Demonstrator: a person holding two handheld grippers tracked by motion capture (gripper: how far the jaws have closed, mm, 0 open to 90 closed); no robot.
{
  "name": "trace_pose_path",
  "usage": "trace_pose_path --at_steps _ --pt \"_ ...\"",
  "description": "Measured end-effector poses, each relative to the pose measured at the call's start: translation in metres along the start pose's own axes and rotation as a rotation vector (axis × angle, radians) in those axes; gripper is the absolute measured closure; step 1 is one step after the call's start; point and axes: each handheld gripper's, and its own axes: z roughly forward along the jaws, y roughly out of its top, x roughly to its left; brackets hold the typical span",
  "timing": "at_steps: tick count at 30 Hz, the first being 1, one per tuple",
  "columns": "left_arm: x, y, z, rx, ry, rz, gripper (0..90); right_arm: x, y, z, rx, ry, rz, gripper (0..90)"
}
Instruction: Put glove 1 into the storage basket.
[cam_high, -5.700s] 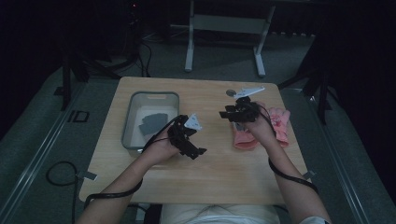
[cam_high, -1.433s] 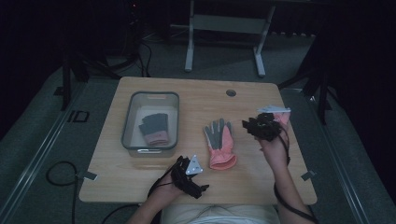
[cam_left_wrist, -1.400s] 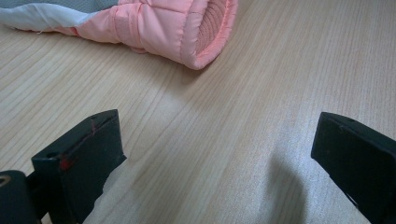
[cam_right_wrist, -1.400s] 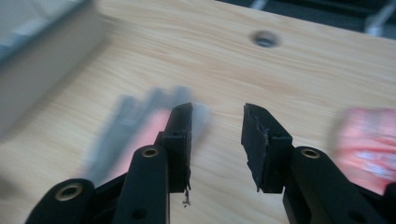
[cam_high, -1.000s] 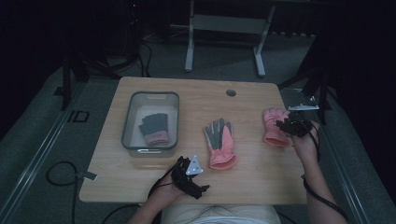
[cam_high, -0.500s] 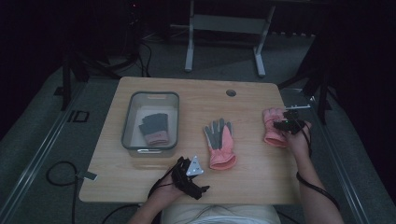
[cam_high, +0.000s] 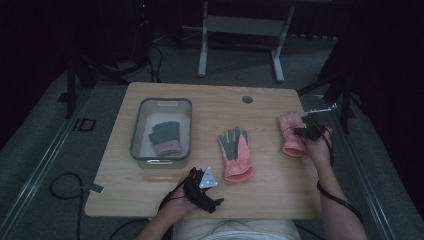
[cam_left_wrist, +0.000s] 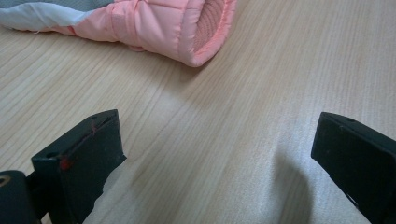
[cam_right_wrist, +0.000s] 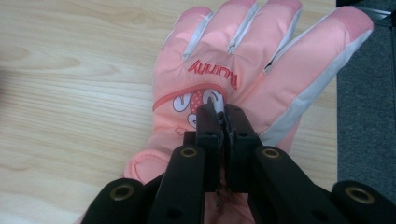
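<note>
Spanning most of the high view, the table (cam_high: 165, 195) is a pale wood-grain slab with rounded corners and a small round hole (cam_high: 247, 99) near its far edge. On its left part sits a grey bin (cam_high: 136, 131), a rounded rectangle with clear walls, holding a dark glove (cam_high: 164, 136) with a pink cuff. At the middle lies a pink glove (cam_high: 236, 155), grey palm up, its ribbed cuff open toward the person; the left gripper view shows that puffy, quilted cuff (cam_left_wrist: 187, 28) just beyond the black jaws. A second pink glove, the right glove (cam_high: 291, 135), lies at the table's right edge, back up, fingers pointing away from the person, with white strips between the fingers, red lettering and a cartoon patch (cam_right_wrist: 198, 100). The person's right forearm reaches forward along that edge, hand bent inward over this glove, and the right gripper (cam_right_wrist: 223, 114) has just been closing: its jaws stand nearly together, pinching a fold of the glove's back at the patch. The left forearm is drawn in close to the body, hand low at the near edge; the left gripper (cam_left_wrist: 219, 154) rests there with jaws wide apart over bare wood, holding nothing.
</note>
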Motion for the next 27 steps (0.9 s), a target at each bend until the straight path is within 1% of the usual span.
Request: trace_pose_path --at_steps 3,6,7,8,9,11,12,15,16,17,19,20,22,24,26,27 --pt "0.0 0.0 0.0 -0.004 -0.001 -0.002 1.8 0.005 0.0 -0.014 -0.023 0.018 0.013 86.3" --pt "0.0 0.0 0.0 -0.003 -0.005 -0.004 1.8 0.013 -0.001 -0.033 -0.064 0.037 0.001 86.2" --pt "0.001 0.0 0.0 -0.002 -0.003 -0.004 1.8 0.017 -0.003 -0.04 -0.076 0.056 -0.005 86.3" --pt "0.001 0.0 0.0 -0.003 -0.005 -0.006 1.8 0.02 -0.004 -0.044 -0.075 0.058 -0.014 86.2" --pt "0.001 0.0 0.0 -0.002 -0.006 -0.006 1.8 0.023 -0.006 -0.05 -0.086 0.056 -0.019 86.3" --pt "0.0 0.0 0.0 -0.002 -0.008 -0.006 1.8 0.029 -0.01 -0.061 -0.101 0.079 -0.02 86.3" --pt "0.0 0.0 0.0 -0.001 -0.009 -0.006 1.8 0.032 -0.012 -0.067 -0.113 0.082 -0.017 86.4" --pt "0.0 0.0 -0.001 -0.001 -0.011 -0.002 1.8 0.043 -0.019 -0.08 -0.126 0.066 -0.05 86.4" --pt "0.0 0.0 -0.001 -0.001 -0.011 -0.002 1.8 0.046 -0.022 -0.084 -0.132 0.067 -0.053 86.4" --pt "0.0 0.0 -0.001 0.0 -0.011 -0.002 1.8 0.049 -0.025 -0.086 -0.134 0.069 -0.055 86.4" --pt "0.0 0.0 -0.001 -0.002 -0.01 -0.001 1.7 0.056 -0.032 -0.09 -0.132 0.066 -0.08 86.4" --pt "0.0 0.0 -0.001 -0.002 -0.012 -0.001 1.8 0.058 -0.034 -0.091 -0.132 0.074 -0.079 86.4" --pt "0.0 0.0 0.0 -0.001 -0.01 0.0 1.8 0.064 -0.041 -0.091 -0.128 0.062 -0.092 86.4" --pt "0.0 0.0 -0.001 -0.001 -0.01 0.0 1.8 0.066 -0.047 -0.089 -0.127 0.067 -0.082 86.4" --pt "0.0 0.0 -0.001 -0.002 -0.01 0.0 1.8 0.071 -0.053 -0.087 -0.124 0.05 -0.098 86.4" --pt "0.0 0.0 -0.001 -0.002 -0.01 0.001 1.8 0.072 -0.054 -0.085 -0.121 0.066 -0.088 86.4"
